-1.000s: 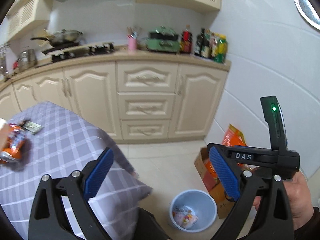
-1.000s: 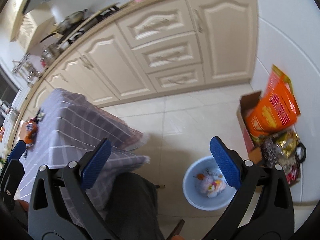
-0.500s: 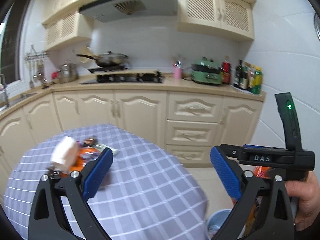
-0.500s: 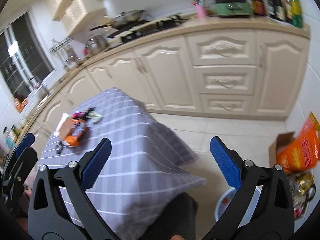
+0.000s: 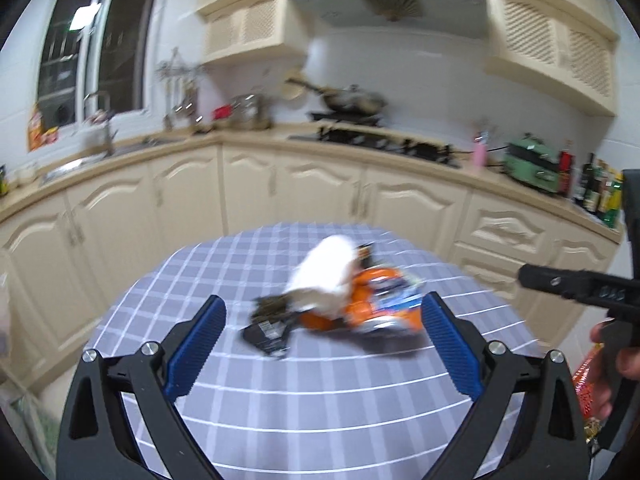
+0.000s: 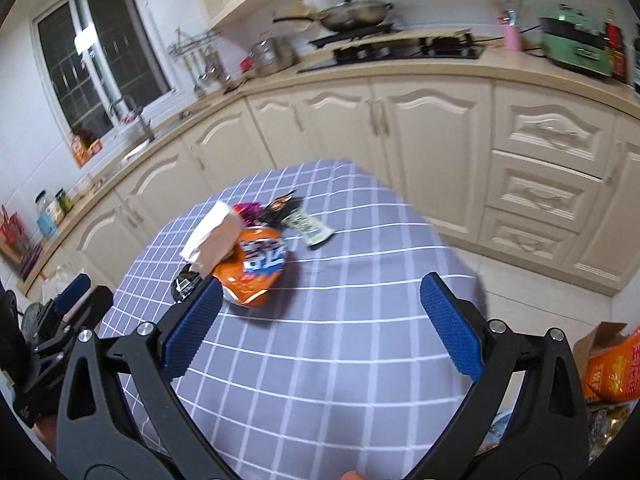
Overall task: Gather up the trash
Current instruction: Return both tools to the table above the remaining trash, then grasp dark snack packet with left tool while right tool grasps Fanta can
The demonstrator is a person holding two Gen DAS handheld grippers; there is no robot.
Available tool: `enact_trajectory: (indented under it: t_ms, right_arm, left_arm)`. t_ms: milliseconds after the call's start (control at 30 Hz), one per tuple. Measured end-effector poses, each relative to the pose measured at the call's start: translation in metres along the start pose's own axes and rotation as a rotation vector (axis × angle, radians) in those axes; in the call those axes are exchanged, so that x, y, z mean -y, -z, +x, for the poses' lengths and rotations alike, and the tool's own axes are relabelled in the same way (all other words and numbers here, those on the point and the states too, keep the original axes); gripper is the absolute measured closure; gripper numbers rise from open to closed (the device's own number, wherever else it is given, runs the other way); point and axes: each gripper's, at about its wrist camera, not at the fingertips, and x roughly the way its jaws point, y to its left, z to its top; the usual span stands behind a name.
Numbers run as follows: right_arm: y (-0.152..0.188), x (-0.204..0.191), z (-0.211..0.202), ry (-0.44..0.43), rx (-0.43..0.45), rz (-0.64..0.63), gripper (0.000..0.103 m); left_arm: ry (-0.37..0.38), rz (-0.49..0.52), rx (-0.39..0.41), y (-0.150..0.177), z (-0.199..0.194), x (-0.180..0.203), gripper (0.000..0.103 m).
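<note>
Both grippers are spread wide with nothing in them right now. My left gripper point(image 5: 322, 338) hangs over the near part of the table point(image 5: 320, 392), jaws roughly framing the trash pile just ahead. My right gripper point(image 6: 318, 322) sits further back and off to the side.

The pile itself is mid-table: an orange snack bag point(image 6: 254, 270) with a white wad of tissue point(image 5: 326, 274) slumped on top, a dark wrapper point(image 5: 266, 332) touching its near edge, and a greenish wrapper point(image 6: 308, 228) just beyond in the right view.

What worries me is that everything overlaps, so pinching the bag will probably tip the tissue off or drag the checked cloth along. The left view is also blurred, so my aim there is iffy.

As for containers, there's a cardboard box point(image 6: 600, 336) on the floor at right with orange packets in it. A pale blue rim peeks below it, contents unreadable.
</note>
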Motion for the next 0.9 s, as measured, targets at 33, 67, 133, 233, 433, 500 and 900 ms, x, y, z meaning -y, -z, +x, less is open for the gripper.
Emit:
enact_trajectory:
  t_ms: [33,67,133,233,433,500,900]
  right_arm:
    - [-0.001,-0.005,0.009,-0.008,-0.013,-0.006,0.006]
    - [-0.002,-0.01,0.018,-0.016,-0.027,-0.012,0.006]
    - [-0.002,-0.017,0.033,-0.024,-0.049,-0.019,0.006]
    - [-0.004,-0.024,0.057,-0.029,-0.09,-0.026,0.006]
    - [-0.007,-0.03,0.099,-0.032,-0.155,-0.037,0.006]
    - [-0.009,-0.033,0.112,-0.027,-0.176,-0.048,0.006]
    - [-0.001,-0.052,0.145,-0.035,-0.228,-0.105,0.054]
  left_arm:
    - [-0.014,-0.005,-0.017,0.001,0.006,-0.006,0.007]
    - [-0.027,-0.008,-0.035,0.002,0.014,-0.014,0.007]
    - [-0.055,-0.007,-0.072,0.005,0.03,-0.028,0.007]
    - [-0.073,0.011,-0.124,0.008,0.054,-0.039,0.007]
    - [-0.078,0.046,-0.276,0.012,0.11,-0.05,0.007]
    - [-0.049,0.026,-0.305,0.011,0.122,-0.054,0.007]
    - [0.012,0.042,-0.392,0.008,0.16,-0.048,0.067]
